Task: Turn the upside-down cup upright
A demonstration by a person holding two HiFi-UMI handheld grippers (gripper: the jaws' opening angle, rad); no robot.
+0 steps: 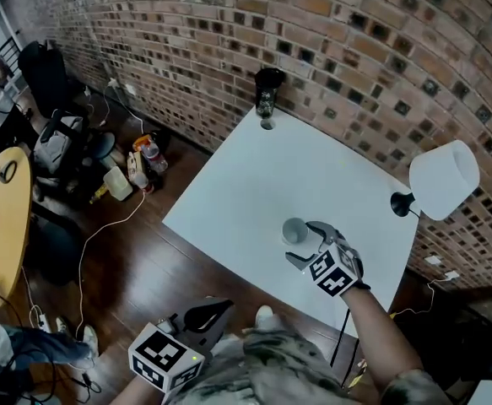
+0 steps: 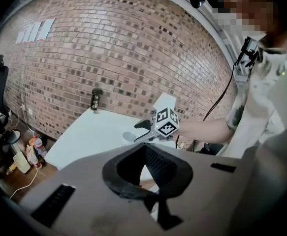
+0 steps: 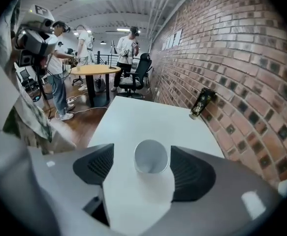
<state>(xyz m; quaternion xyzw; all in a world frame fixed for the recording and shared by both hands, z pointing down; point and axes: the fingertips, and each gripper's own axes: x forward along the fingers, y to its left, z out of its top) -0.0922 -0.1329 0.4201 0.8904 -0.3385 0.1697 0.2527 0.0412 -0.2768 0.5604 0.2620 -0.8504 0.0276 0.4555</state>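
cup: small white tapered cup [image 3: 151,156] upright, mouth up, on white table [image 1: 254,167] | right gripper [image 1: 306,243]: jaws wide either side, not gripping it | left gripper [image 1: 212,312]: closed, empty

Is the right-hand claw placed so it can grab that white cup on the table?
Probably yes. The right gripper stands open with the cup between its pads, not yet touching, and nothing else on the table sits near it.
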